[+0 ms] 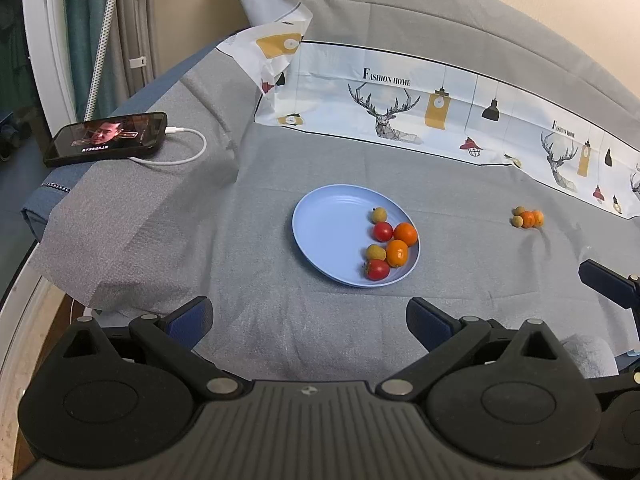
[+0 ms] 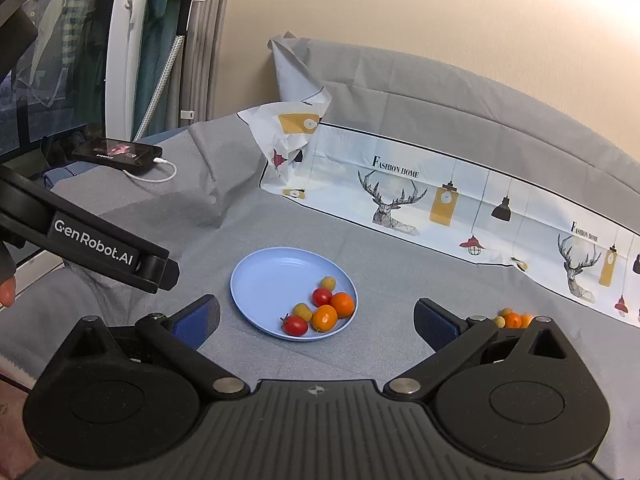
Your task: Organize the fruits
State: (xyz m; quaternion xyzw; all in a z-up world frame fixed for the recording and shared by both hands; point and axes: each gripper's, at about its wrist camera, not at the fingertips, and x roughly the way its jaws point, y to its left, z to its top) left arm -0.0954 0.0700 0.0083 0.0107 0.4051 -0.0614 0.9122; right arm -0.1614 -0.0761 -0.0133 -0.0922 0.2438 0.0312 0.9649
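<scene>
A light blue plate (image 1: 328, 232) (image 2: 264, 280) sits on the grey cloth and holds two red tomatoes (image 1: 383, 231), two oranges (image 1: 397, 253) and two tan longans (image 1: 379, 215) on its right side. A small cluster of loose fruits (image 1: 528, 218) (image 2: 512, 319), oranges and longans, lies on the cloth to the right of the plate. My left gripper (image 1: 310, 322) is open and empty, short of the plate. My right gripper (image 2: 316, 326) is open and empty, with the plate just beyond its fingertips.
A black phone (image 1: 106, 138) (image 2: 118, 154) with a white charging cable lies at the far left. A printed deer-pattern sheet (image 1: 400, 108) (image 2: 420, 200) runs along the back. The left gripper's body (image 2: 96, 244) shows at the left of the right wrist view.
</scene>
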